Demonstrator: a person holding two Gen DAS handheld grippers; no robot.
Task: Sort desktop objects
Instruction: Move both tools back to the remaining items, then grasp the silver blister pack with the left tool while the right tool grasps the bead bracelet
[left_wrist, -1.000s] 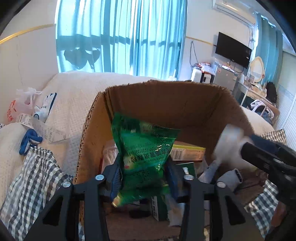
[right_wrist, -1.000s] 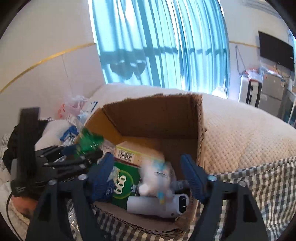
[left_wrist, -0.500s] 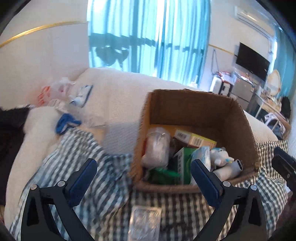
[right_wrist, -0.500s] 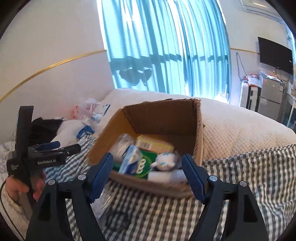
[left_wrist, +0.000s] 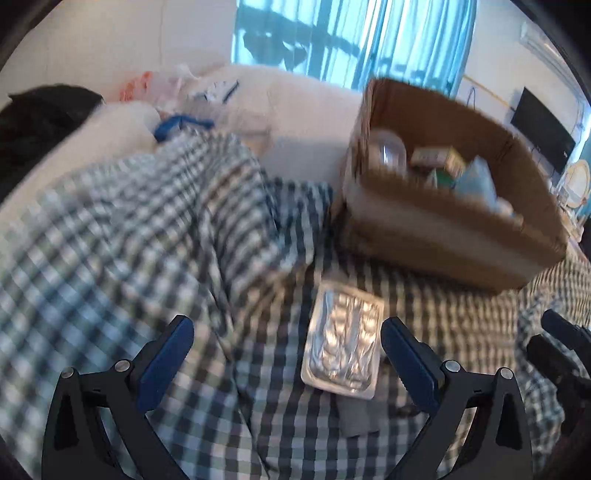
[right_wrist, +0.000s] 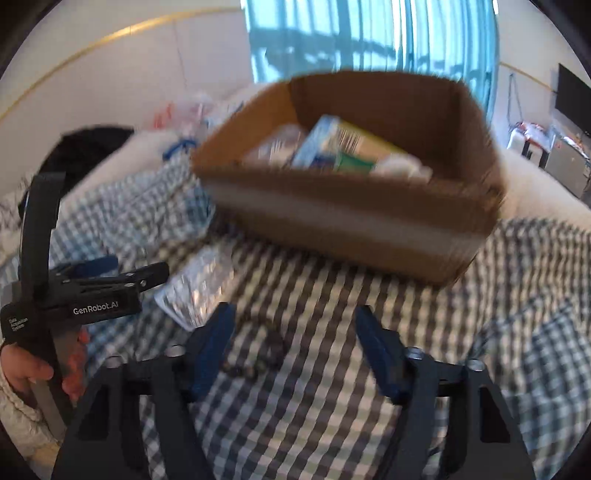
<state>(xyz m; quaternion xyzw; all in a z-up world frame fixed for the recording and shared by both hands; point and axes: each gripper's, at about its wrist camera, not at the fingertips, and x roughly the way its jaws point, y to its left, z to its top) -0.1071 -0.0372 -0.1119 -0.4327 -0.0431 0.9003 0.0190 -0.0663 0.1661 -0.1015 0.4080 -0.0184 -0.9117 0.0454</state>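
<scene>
Left wrist view: the left claw is spread wide and empty; the foil blister pack lies between its fingers, just before the cardboard box, long axis pointing boxward.

Right wrist view: the right claw, half spread and just closing on nothing, hangs over a dark bead bracelet farther from the box; the pack lies to its left.

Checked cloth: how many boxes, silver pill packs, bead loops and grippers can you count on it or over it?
Brown cardboard boxes: 1
Silver foil blister packs: 1
Dark beaded loops, blurred: 1
Black two-finger grippers with blue pads: 2 (left gripper, right gripper)
Total: 5
</scene>
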